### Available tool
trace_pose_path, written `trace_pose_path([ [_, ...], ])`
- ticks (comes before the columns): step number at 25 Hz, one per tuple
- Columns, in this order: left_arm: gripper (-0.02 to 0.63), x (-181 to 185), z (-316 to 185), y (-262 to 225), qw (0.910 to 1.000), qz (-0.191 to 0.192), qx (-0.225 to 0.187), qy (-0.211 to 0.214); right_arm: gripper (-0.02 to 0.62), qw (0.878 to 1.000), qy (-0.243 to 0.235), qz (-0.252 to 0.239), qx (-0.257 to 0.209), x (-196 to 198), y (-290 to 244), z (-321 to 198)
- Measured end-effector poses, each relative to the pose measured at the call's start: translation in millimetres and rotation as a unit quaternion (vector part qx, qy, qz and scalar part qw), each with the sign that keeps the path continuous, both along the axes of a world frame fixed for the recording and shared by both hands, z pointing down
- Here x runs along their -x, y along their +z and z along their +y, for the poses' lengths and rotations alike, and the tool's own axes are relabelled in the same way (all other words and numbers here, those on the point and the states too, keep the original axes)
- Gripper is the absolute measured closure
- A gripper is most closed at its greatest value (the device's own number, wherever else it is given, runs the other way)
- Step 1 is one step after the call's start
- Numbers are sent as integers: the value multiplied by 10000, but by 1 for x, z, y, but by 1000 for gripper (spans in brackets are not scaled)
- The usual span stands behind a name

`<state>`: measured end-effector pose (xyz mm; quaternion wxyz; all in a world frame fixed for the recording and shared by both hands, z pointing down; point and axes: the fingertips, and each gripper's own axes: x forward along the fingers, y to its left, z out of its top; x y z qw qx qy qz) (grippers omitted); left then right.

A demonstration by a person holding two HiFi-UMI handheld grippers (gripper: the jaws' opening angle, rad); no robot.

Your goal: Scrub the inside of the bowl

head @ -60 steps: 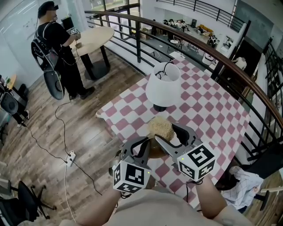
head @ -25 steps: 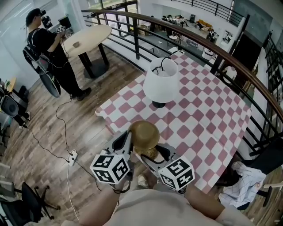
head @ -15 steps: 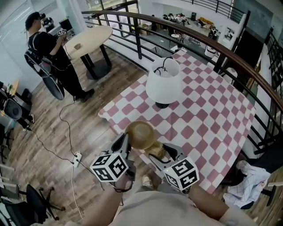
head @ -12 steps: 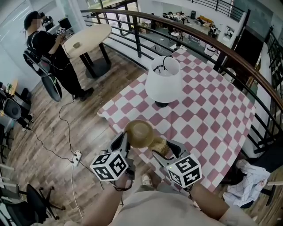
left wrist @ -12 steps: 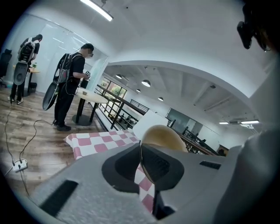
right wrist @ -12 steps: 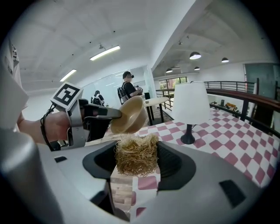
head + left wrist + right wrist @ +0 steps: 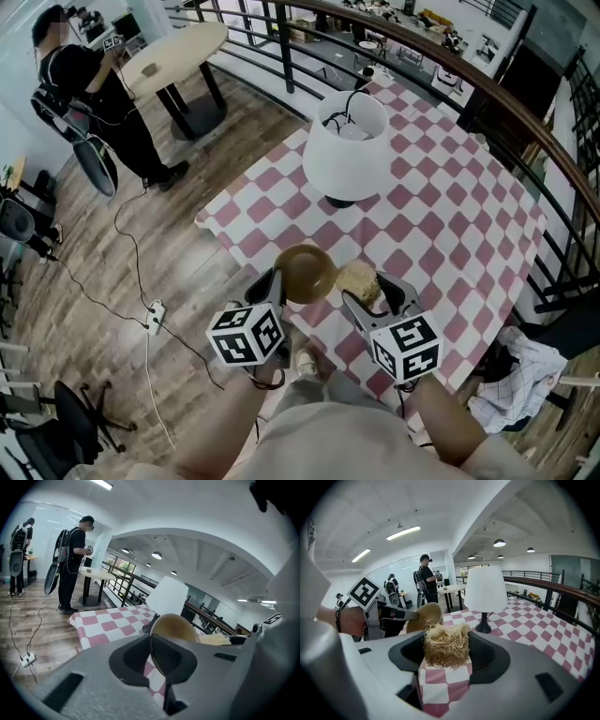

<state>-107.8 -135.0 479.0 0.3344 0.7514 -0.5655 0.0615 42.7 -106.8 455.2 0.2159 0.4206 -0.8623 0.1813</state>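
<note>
A brown bowl (image 7: pixel 305 273) hangs over the near edge of the checked table (image 7: pixel 441 216), held by its rim. My left gripper (image 7: pixel 278 283) is shut on that rim; in the left gripper view the bowl (image 7: pixel 174 623) stands edge-on between the pads of the left gripper (image 7: pixel 153 643). My right gripper (image 7: pixel 371 290) is shut on a straw-coloured scrubber (image 7: pixel 357 278), which sits just right of the bowl and apart from it. In the right gripper view the scrubber (image 7: pixel 446 643) fills the right gripper (image 7: pixel 446 652), with the bowl (image 7: pixel 423 616) beyond it to the left.
A white table lamp (image 7: pixel 347 145) stands on the red-and-white cloth beyond the bowl. A dark railing (image 7: pixel 487 103) curves round the table's far side. A person (image 7: pixel 84 84) stands by a round table (image 7: pixel 173 52) at far left. A cable and power strip (image 7: pixel 150 319) lie on the wooden floor.
Both grippers have come down and nearer the table's edge. The scrubber, earlier tucked against the bowl, has moved out to the bowl's right and now sits beside it.
</note>
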Motion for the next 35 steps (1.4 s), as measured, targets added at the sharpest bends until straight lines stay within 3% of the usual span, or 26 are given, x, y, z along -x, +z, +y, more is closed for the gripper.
trace_pose_path([
  [6,580,-15,-9,42,9992,16,365,134,345,9992,330,229,-61,-15,26,-18],
  [12,580,-27,-11,89,9963,-141,755,376,345,9981,485,277,244,-29,62,-25],
  [22,580,-28,-10,155,9879,-35,1495,409,345,9962,490,286,655,-32,111,-23],
  [35,577,-40,1,204,9804,76,1918,443,345,9925,555,302,1044,-47,149,-11],
])
